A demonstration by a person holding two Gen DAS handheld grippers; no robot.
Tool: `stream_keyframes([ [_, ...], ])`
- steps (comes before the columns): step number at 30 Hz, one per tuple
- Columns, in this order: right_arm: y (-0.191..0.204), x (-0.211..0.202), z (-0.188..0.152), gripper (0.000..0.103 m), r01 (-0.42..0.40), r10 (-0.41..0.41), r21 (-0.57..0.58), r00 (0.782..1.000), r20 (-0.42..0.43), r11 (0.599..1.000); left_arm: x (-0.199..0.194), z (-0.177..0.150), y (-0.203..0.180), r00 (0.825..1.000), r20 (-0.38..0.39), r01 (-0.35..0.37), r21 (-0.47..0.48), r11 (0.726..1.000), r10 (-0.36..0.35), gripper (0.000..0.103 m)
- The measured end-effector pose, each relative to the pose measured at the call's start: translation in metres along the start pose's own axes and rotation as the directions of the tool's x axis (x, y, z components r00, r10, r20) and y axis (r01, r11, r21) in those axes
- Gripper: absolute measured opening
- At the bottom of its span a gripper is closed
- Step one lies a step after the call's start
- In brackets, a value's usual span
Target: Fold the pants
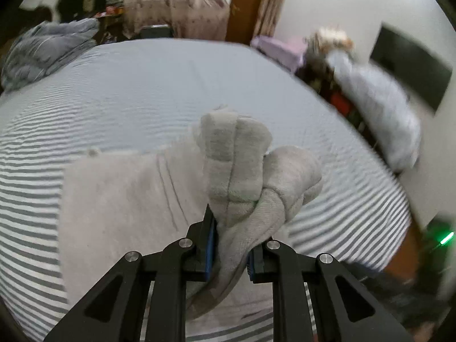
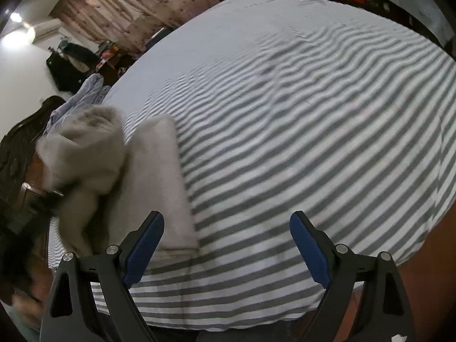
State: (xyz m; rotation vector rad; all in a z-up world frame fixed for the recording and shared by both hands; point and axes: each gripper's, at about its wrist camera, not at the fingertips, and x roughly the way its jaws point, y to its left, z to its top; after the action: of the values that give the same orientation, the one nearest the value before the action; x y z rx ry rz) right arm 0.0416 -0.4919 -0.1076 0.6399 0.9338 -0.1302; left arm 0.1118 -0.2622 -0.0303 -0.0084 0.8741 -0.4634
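Light grey pants point(image 1: 122, 199) lie on a grey-and-white striped bed sheet point(image 1: 142, 91). My left gripper point(image 1: 232, 228) is shut on a bunched end of the pants point(image 1: 236, 159) and holds it up above the flat part. In the right wrist view the pants point(image 2: 159, 176) lie at the left, with the lifted bunch point(image 2: 82, 148) above them. My right gripper point(image 2: 226, 245) is open and empty over the striped sheet point(image 2: 299, 119), just right of the pants' near edge.
A crumpled grey blanket point(image 1: 48, 48) lies at the bed's far left. A pillow point(image 1: 379, 105) and dark headboard clutter stand along the right side. Curtains point(image 1: 176, 2) and a wooden door point(image 1: 248, 2) are behind. The bed's near edge point(image 2: 228, 322) is close to my right gripper.
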Motion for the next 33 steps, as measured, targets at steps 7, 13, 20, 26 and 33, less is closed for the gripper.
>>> stream_keyframes([
  [7, -0.016, 0.010, -0.008, 0.088, -0.014, 0.015, 0.035, 1.000, -0.027, 0.999, 0.017, -0.035, -0.038, 0.995, 0.010, -0.102, 0.156, 0.982, 0.101, 0.026],
  [13, -0.007, 0.014, -0.008, 0.088, -0.048, 0.049, 0.031, 0.998, -0.030, 0.998, 0.008, -0.042, -0.029, 0.998, -0.020, -0.053, 0.140, 0.989, 0.057, 0.035],
  [20, 0.007, 0.011, -0.010, 0.088, -0.096, 0.096, -0.001, 0.995, -0.027, 0.995, -0.029, -0.059, 0.004, 0.995, -0.016, 0.095, 0.036, 0.995, -0.094, 0.072],
  [26, 0.039, 0.012, -0.018, 0.088, -0.201, 0.198, -0.060, 0.979, -0.050, 0.978, -0.058, -0.063, 0.032, 0.998, 0.010, 0.065, -0.009, 0.998, -0.064, 0.073],
  [33, 0.074, 0.038, -0.024, 0.088, -0.282, 0.273, -0.089, 0.957, -0.103, 0.955, -0.067, -0.068, 0.103, 0.999, 0.007, -0.037, -0.187, 0.982, 0.039, 0.073],
])
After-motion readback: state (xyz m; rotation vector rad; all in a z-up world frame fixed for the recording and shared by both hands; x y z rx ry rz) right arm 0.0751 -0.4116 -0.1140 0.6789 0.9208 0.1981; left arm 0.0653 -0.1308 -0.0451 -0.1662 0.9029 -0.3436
